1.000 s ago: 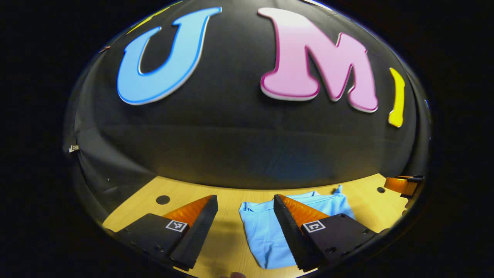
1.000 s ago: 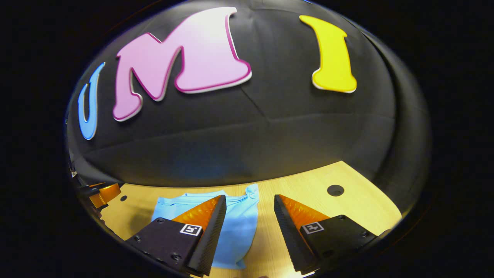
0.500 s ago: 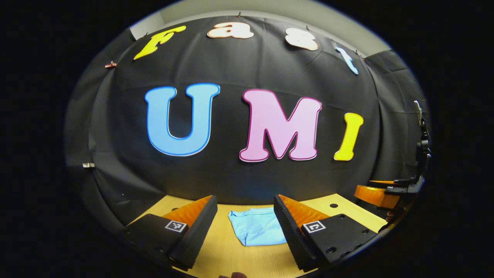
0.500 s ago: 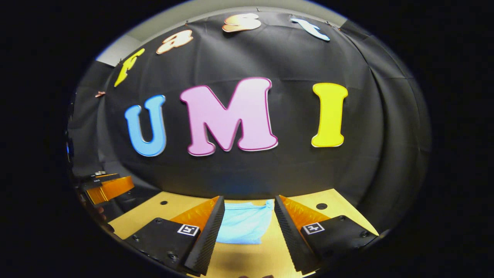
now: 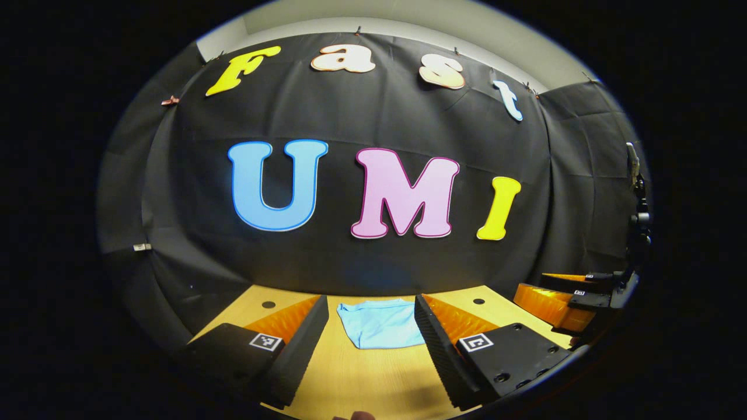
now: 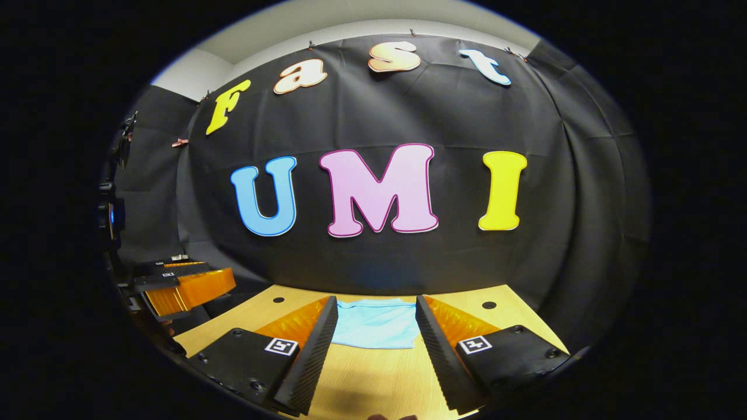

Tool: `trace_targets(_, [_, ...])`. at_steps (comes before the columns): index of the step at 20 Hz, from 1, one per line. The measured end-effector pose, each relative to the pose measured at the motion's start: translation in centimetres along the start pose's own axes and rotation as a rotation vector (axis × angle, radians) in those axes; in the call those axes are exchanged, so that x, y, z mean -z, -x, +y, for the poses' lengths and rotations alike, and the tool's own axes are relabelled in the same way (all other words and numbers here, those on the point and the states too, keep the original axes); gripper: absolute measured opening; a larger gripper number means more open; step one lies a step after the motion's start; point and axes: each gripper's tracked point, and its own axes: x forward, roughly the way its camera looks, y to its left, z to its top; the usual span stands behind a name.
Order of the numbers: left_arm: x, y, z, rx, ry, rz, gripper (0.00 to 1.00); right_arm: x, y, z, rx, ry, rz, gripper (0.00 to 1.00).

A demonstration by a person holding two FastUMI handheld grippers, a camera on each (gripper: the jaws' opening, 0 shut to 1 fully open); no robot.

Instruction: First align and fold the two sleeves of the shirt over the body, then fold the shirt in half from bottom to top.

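A light blue shirt (image 5: 379, 322) lies folded into a small flat rectangle on the wooden table (image 5: 373, 379), near the back wall. In the left gripper view my left gripper (image 5: 372, 306) is open, held back from the shirt with nothing between its fingers. The right gripper (image 5: 563, 294) appears at that view's right edge. In the right gripper view the same shirt (image 6: 376, 322) lies ahead between the open fingers of my right gripper (image 6: 373, 306), which holds nothing. The left gripper (image 6: 181, 286) hangs at that view's left edge.
The table (image 6: 373, 379) has small round holes (image 6: 489, 305) near its back corners. Black cloth walls close the booth behind and at both sides. A bare strip of tabletop separates both grippers from the shirt.
Both grippers have pulled back and away from the shirt and tilted up, so it looks smaller and farther. Both stayed open. The shirt has not moved.
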Motion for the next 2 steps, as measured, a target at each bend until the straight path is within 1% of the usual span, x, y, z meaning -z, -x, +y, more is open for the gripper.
trace_targets(2, [-0.38,0.36,-0.05,0.007,-0.004,-0.005,0.94,-0.47,0.25,0.46,-0.006,0.005,-0.009,0.84])
